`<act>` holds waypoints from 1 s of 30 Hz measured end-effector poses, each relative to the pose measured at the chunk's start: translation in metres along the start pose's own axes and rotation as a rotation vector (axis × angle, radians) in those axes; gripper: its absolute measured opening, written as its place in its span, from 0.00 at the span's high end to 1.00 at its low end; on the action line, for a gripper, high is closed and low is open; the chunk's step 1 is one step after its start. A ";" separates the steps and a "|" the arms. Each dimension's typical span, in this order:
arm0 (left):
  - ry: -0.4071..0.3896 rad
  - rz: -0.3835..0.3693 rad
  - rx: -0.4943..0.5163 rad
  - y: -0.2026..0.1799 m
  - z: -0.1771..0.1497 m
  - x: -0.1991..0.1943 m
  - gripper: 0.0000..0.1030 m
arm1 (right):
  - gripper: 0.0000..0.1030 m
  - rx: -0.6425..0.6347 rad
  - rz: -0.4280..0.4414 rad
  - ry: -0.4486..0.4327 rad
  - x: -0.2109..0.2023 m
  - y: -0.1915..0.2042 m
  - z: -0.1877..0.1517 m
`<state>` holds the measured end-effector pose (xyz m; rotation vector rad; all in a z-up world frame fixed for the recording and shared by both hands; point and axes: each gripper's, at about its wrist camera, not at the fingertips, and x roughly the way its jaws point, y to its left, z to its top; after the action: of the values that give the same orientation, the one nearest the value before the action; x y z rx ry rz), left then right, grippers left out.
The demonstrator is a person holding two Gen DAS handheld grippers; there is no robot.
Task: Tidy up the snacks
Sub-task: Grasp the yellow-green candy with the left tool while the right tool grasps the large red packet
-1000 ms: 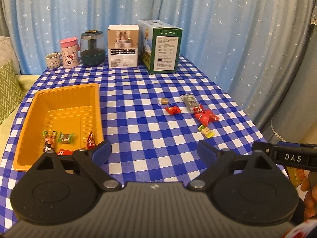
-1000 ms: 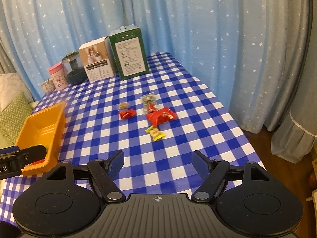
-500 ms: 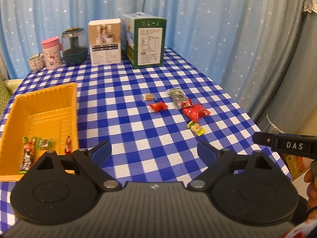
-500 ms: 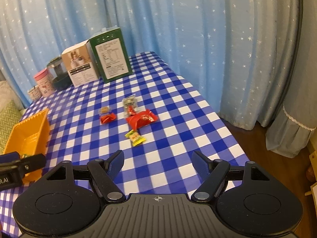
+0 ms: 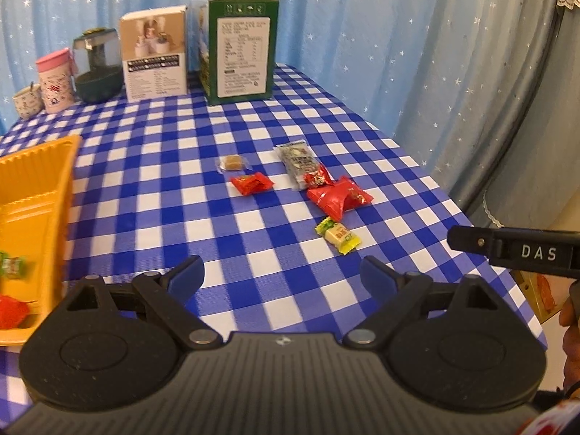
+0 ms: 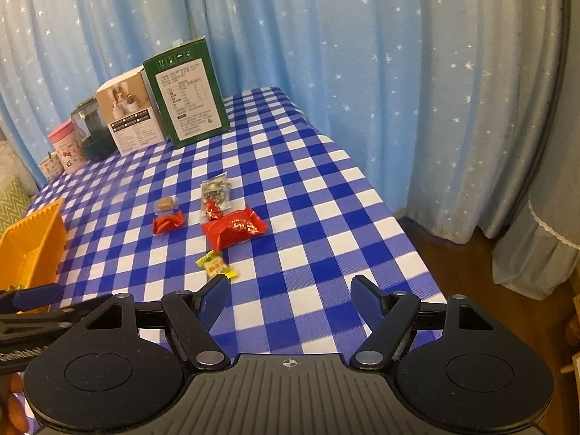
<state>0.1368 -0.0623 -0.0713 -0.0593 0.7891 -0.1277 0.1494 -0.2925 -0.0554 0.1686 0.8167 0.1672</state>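
Observation:
Loose snacks lie on the blue checked tablecloth: a yellow-green candy (image 5: pixel 338 235) (image 6: pixel 216 265), a large red packet (image 5: pixel 339 195) (image 6: pixel 233 229), a small red packet (image 5: pixel 251 183) (image 6: pixel 167 222), a clear silver packet (image 5: pixel 298 159) (image 6: pixel 216 193) and a brown sweet (image 5: pixel 232 162) (image 6: pixel 166 203). The orange tray (image 5: pixel 54 195) (image 6: pixel 32 243) at the left holds several snacks. My left gripper (image 5: pixel 282 272) is open and empty, short of the candies. My right gripper (image 6: pixel 290 295) is open and empty, just before the yellow-green candy.
At the table's far end stand a green box (image 5: pixel 239 47) (image 6: pixel 186 96), a white box (image 5: pixel 154 58), a dark jar (image 5: pixel 98 65), a pink cup (image 5: pixel 54 79) and a small mug (image 5: pixel 26 101). Starry blue curtains hang behind. The table's right edge drops to the floor (image 6: pixel 453 264).
The left gripper has swung right, so the tray slid to the left edge of its view. The right gripper has moved forward, closer to the candies. Both stay open.

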 end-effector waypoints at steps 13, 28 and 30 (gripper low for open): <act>-0.002 -0.032 -0.012 -0.027 -0.002 0.062 0.21 | 0.45 -0.024 0.040 0.002 0.047 -0.018 0.008; 0.016 -0.054 -0.044 -0.048 0.007 0.108 0.59 | 0.47 0.007 -0.007 -0.006 0.068 -0.035 0.012; 0.011 -0.045 -0.037 -0.049 0.008 0.110 0.61 | 0.47 0.010 -0.013 -0.003 0.070 -0.036 0.012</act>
<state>0.2142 -0.1258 -0.1383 -0.1115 0.8009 -0.1563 0.2080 -0.3134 -0.1043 0.1725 0.8152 0.1510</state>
